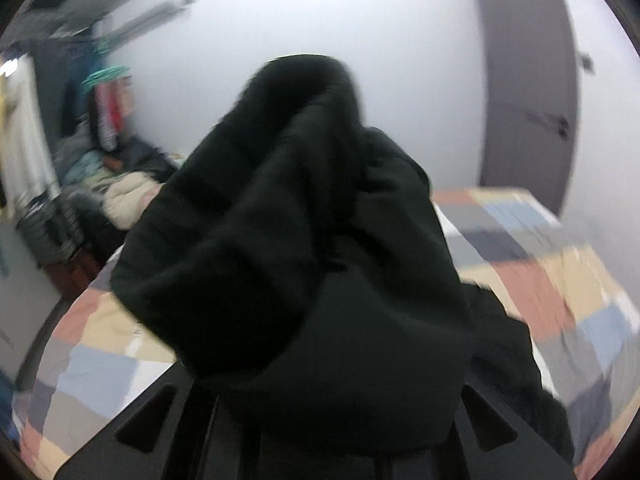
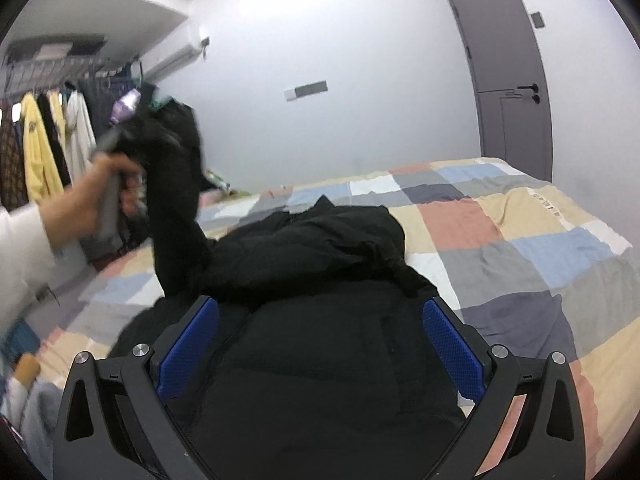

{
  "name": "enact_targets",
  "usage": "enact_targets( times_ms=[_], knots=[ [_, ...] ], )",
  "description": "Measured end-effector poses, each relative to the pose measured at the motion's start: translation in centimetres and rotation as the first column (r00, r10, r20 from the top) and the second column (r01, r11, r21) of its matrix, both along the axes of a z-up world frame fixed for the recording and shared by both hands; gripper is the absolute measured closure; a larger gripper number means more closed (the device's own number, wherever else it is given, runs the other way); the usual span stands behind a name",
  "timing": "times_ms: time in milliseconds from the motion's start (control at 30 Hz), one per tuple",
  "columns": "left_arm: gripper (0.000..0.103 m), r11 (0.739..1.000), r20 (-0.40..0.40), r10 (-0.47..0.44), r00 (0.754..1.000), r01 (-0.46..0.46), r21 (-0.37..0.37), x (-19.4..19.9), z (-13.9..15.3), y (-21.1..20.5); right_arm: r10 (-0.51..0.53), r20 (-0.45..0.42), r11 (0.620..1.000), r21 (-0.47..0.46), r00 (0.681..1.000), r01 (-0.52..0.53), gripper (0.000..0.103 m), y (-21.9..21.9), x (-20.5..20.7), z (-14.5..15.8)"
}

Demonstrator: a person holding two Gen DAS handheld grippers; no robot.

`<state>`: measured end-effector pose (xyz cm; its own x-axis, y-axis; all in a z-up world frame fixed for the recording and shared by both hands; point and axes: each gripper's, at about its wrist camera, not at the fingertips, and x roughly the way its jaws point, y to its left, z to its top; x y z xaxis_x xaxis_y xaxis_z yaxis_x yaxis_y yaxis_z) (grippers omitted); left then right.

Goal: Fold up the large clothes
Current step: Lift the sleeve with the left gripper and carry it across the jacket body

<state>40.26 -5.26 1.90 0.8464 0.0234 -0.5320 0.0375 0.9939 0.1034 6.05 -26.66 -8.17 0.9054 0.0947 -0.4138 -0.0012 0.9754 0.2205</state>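
Observation:
A large black jacket lies on the bed with the patchwork quilt. My left gripper is shut on one black sleeve and holds it up above the bed's left side. In the left wrist view the sleeve drapes over the fingers and hides them. My right gripper is open, its blue pads wide apart over the jacket's near part, holding nothing.
The quilt covers the bed. A clothes rack with hanging garments stands at the left. A pile of clothes lies past the bed's far left corner. A grey door is at the back right.

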Motion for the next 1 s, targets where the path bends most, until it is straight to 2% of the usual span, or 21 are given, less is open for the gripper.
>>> enact_targets(
  times_ms=[167, 233, 300, 400, 533, 600, 800, 1000],
  knots=[
    [0.092, 0.992, -0.059, -0.125, 0.990, 0.126, 0.013, -0.1, -4.9, -7.7, -0.029, 0.027, 0.999, 0.044, 0.999, 0.028, 0.000, -2.1, -0.5, 0.1],
    [0.092, 0.989, -0.080, -0.144, 0.986, 0.147, 0.031, 0.6, -6.6, -10.1, -0.032, 0.014, 0.998, 0.057, 0.999, 0.031, 0.000, -2.8, 0.0, -0.2],
    [0.092, 0.988, -0.110, -0.151, 0.982, 0.153, 0.016, 1.4, -8.7, -12.1, -0.031, 0.001, 0.997, 0.068, 1.000, 0.031, 0.000, -3.3, 0.6, -0.7],
    [0.092, 0.989, -0.151, -0.149, 0.977, 0.148, -0.021, 2.4, -11.6, -13.8, -0.025, -0.011, 0.996, 0.089, 1.000, 0.026, 0.000, -4.0, 1.0, -1.3],
    [0.092, 0.989, -0.194, -0.148, 0.970, 0.151, -0.001, 3.1, -15.0, -14.7, -0.005, -0.033, 0.994, 0.112, 0.999, 0.008, 0.000, -4.6, 1.7, -2.3],
    [0.092, 0.989, -0.192, -0.143, 0.971, 0.147, 0.010, 3.6, -16.3, -15.4, 0.007, -0.042, 0.993, 0.120, 0.999, -0.002, 0.000, -4.7, 2.0, -2.7],
    [0.092, 0.990, -0.207, -0.134, 0.969, 0.141, 0.017, 4.0, -17.6, -14.6, 0.035, -0.059, 0.990, 0.141, 0.998, -0.027, 0.000, -4.7, 2.4, -3.5],
    [0.089, 0.992, -0.211, -0.119, 0.970, 0.122, 0.002, 3.3, -16.8, -14.2, 0.038, -0.077, 0.991, 0.131, 0.996, -0.028, 0.000, -4.5, 2.7, -3.9]
  ],
)
